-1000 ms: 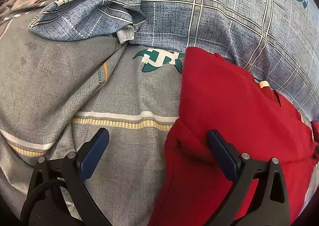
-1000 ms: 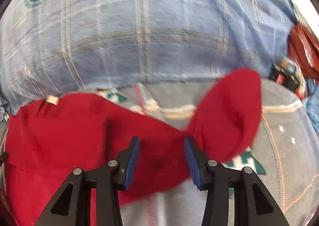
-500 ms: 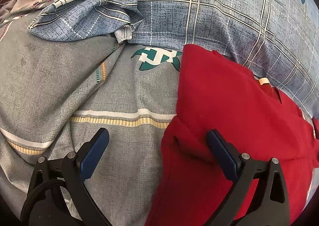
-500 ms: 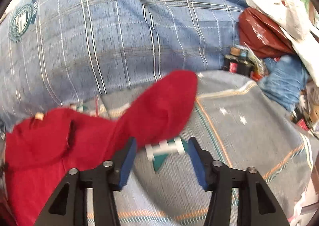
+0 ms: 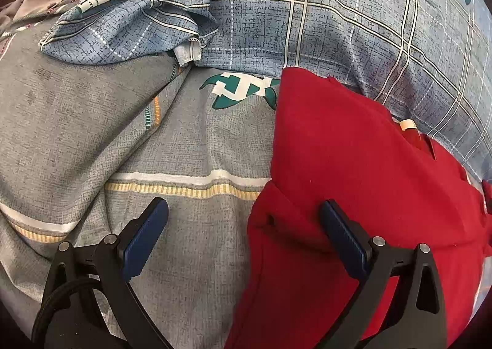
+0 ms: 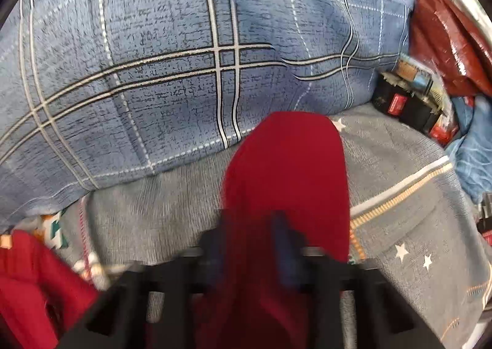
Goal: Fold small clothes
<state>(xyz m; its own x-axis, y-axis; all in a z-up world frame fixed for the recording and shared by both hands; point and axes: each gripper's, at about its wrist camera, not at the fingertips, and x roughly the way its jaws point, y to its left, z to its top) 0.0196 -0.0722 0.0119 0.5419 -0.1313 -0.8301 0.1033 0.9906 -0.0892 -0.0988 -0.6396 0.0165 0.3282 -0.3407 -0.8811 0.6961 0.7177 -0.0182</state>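
The left gripper (image 5: 244, 226) is spread wide, one finger on the red knit garment (image 5: 353, 164) lying on the grey striped bedsheet (image 5: 92, 139). The right gripper (image 6: 252, 241), blurred, pinches the garment's red sleeve (image 6: 286, 170). Beyond lies a blue plaid quilt (image 6: 169, 56).

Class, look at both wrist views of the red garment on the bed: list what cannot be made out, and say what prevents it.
1. Right wrist view: the right gripper is motion-blurred, so its grip on the red sleeve cannot be confirmed.
2. Left wrist view: the red garment runs past the right and bottom edges, hiding its full shape.
3. Right wrist view: the labels on the dark boxes are too small to read.
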